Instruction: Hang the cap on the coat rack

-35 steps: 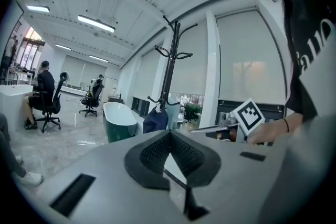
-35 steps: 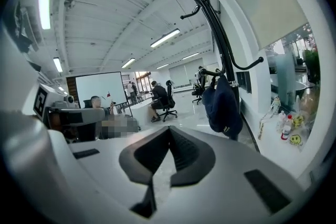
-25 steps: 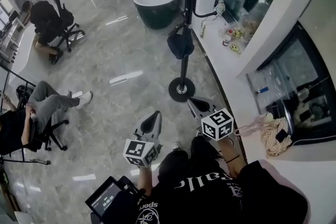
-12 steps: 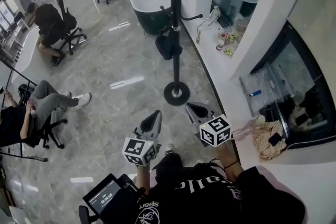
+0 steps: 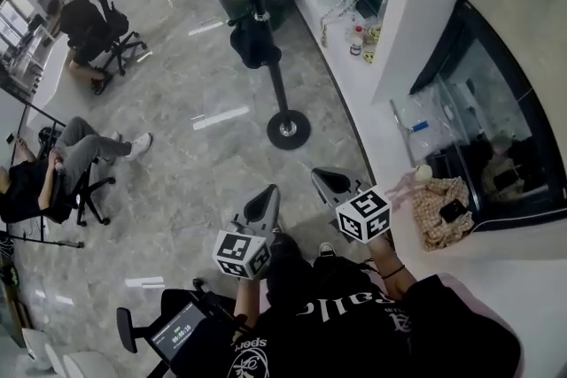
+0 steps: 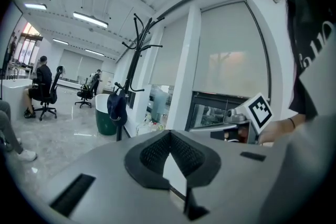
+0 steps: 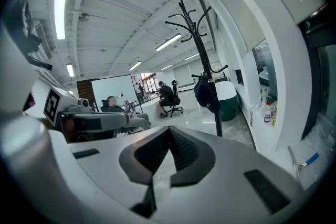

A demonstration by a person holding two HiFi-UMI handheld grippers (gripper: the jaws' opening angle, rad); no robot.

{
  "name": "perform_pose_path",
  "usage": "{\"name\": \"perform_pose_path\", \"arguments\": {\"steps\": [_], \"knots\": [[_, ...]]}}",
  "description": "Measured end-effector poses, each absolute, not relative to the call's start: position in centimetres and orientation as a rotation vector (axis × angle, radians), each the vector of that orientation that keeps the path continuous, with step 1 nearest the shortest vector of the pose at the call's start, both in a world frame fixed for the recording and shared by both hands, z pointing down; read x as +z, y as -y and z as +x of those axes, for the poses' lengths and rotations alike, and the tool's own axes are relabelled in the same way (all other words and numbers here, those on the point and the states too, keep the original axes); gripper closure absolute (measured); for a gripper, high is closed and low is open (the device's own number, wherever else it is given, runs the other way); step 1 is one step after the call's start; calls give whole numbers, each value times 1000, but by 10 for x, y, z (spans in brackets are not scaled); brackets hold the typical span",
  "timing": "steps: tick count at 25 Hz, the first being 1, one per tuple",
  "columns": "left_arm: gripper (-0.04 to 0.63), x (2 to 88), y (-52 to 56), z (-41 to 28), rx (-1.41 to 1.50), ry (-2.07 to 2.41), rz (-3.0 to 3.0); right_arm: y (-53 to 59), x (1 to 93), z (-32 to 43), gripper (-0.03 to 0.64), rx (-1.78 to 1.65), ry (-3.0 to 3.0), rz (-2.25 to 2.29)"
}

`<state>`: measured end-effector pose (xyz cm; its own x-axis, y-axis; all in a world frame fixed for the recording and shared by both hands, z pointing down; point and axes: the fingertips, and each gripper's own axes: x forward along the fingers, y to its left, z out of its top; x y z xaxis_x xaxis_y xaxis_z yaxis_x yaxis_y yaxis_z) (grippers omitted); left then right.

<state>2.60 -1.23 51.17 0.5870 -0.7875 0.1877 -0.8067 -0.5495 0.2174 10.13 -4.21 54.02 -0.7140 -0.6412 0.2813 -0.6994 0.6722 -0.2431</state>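
One dark cap (image 5: 255,46) on coat rack (image 5: 277,88)

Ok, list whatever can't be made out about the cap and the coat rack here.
- Coat rack top: cut off by the head view's upper edge.
- Hook holding the cap: hidden by the cap itself in the head view, too small in both gripper views.
- Cap's brim direction: too small and dark in every view.

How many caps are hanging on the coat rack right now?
1. A dark cap hangs low on the coat rack, against its pole. The upper hooks look bare in both gripper views, so none seems hidden.
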Motion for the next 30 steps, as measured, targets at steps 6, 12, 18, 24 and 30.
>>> {"name": "perform_pose_path", "arguments": {"steps": [6, 12, 18, 24, 30], "knots": [[598, 516, -34, 39, 137, 1397, 2527, 2, 547, 108, 601, 532, 2745, 999], [598, 503, -58, 37, 155, 1412, 2521, -16, 539, 101, 601, 525, 2778, 984], [598, 492, -71, 25, 140, 1401, 2558, -31, 534, 87, 601, 524, 2782, 1004], [598, 486, -100, 1, 130, 1382, 2566, -61, 528, 52, 601, 537, 2792, 992], [598, 493, -119, -31, 96, 1373, 2563, -87, 529, 23, 601, 544, 2782, 992]]}}
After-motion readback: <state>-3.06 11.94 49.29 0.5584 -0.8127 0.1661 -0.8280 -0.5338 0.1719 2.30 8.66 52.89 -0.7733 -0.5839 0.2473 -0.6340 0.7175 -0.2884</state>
